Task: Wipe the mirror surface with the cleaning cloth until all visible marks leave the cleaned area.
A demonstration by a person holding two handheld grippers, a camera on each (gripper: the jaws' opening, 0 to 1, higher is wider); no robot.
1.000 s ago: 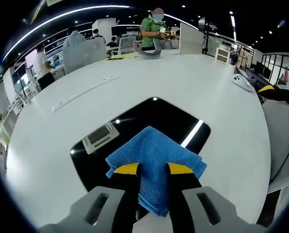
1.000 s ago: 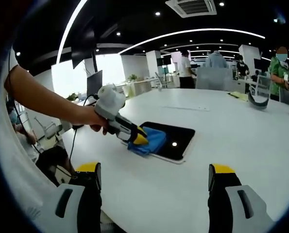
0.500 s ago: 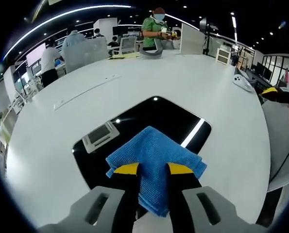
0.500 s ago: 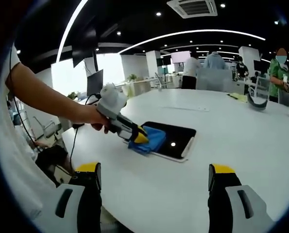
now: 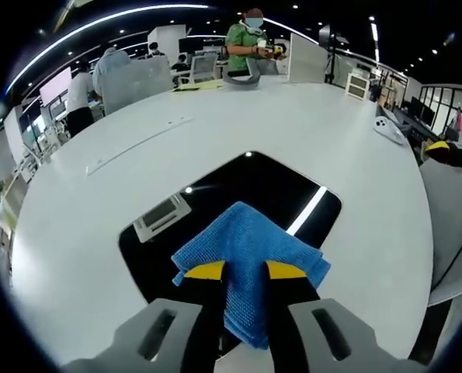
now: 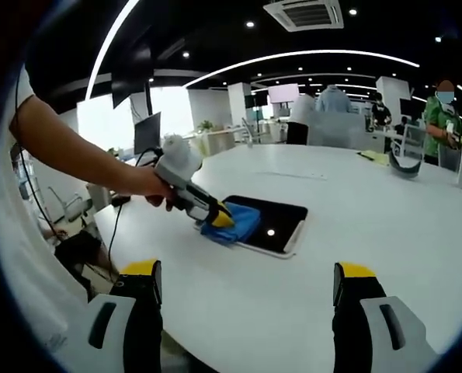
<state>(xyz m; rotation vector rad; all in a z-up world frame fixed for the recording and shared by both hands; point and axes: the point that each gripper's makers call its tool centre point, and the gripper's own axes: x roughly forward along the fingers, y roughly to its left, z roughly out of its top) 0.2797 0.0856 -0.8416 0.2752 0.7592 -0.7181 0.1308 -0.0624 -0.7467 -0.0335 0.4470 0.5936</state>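
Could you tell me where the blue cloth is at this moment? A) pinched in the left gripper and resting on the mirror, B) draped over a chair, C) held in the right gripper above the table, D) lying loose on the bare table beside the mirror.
A: the left gripper is shut on the blue cloth, which lies on the dark mirror.

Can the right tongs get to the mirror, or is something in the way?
Probably yes. The right tongs are open and hold nothing, with bare table between them and the mirror. The left tongs and cloth cover only its near-left end.
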